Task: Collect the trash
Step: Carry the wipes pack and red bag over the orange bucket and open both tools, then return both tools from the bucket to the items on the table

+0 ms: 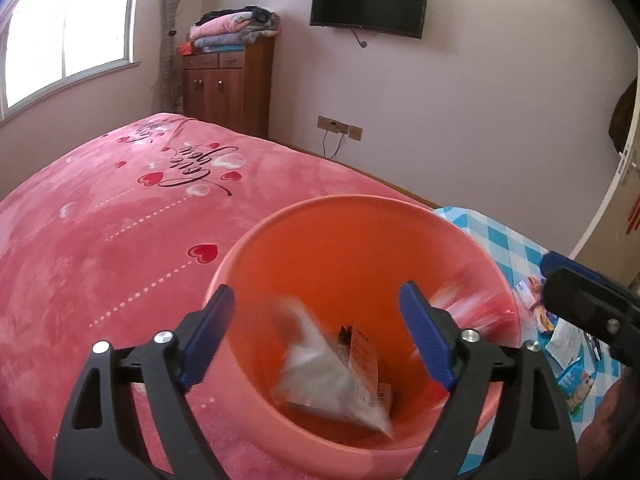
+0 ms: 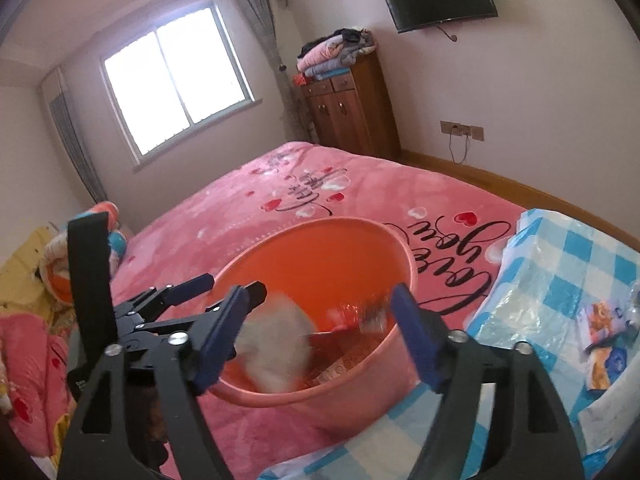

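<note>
I have both grippers poised over the orange plastic basin point(image 1: 344, 248) that sits on the pink heart-print bedspread point(image 1: 100, 240), its near side overlapping the blue-checked plastic sheet point(image 2: 568, 264). By my reckoning the collecting is partly done. A pale crumpled plastic bag point(image 1: 320, 368) is smeared with motion blur inside the basin, beside a printed paper slip point(image 1: 364, 356) lying on the bottom, and a red-and-white wrapper point(image 1: 476, 304) is blurred against the basin's right wall (both look to me like pieces dropping in, though the blur hides what they are).

What is left, as far as I can see: several small printed packets point(image 2: 604, 320) lie on the checked sheet, well outside the basin, with more paper bits point(image 1: 568, 340) showing at the right of the left wrist view. Those I would fetch next.

My left gripper point(image 1: 332, 336) points downward into the basin mouth, blue pads spread wide with nothing pressed between them; the pale bag lies below, clear of the pads. My right gripper point(image 2: 324, 336) comes in from the checked-sheet side, also angled down at the basin, jaws likewise apart and empty. In its view the left gripper sits close on the left, almost touching its left finger point(image 2: 224, 336).
</note>
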{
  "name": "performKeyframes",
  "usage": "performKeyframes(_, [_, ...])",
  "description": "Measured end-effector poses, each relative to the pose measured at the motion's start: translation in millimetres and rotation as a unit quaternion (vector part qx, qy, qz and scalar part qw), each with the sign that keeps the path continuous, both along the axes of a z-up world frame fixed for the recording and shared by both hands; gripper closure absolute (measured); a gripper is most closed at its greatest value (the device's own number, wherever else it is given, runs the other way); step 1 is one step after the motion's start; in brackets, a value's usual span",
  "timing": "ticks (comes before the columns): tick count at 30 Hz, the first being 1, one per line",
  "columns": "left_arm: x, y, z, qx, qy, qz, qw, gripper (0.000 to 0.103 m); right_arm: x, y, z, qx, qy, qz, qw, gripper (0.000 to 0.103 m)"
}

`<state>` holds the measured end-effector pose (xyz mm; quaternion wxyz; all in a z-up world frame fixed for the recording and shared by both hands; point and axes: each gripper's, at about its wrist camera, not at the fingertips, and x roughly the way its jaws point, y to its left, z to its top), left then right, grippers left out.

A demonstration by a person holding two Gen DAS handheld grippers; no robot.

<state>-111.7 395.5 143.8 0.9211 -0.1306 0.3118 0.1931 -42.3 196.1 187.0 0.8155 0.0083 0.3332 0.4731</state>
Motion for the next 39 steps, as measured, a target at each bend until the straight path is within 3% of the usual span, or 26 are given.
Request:
performKeyframes(4, [-5, -1, -1, 0.01, -0.003, 0.012, 0.9999, 0.012, -8, -18, 5, 0.003, -0.025, -0.031, 0.999, 0.021])
performKeyframes(6, [-7, -3, -3, 0.008, -0.005, 0.01, 0.9999, 0.01, -13, -31, 6, 0.006, -0.035, -0.056, 0.998, 0.01])
performKeyframes(12, [-9, -13, -4, 0.011, -0.011, 0.004, 0.9999, 0.01, -20, -65, 0, 0.003, -0.044, -0.101, 0.994, 0.01])
performKeyframes(39, [-3, -117, 9, 0.03, -0.036, -0.108, 0.9931, 0.009, -50, -179, -46, -0.035, -0.059, -0.225, 0.972, 0.007])
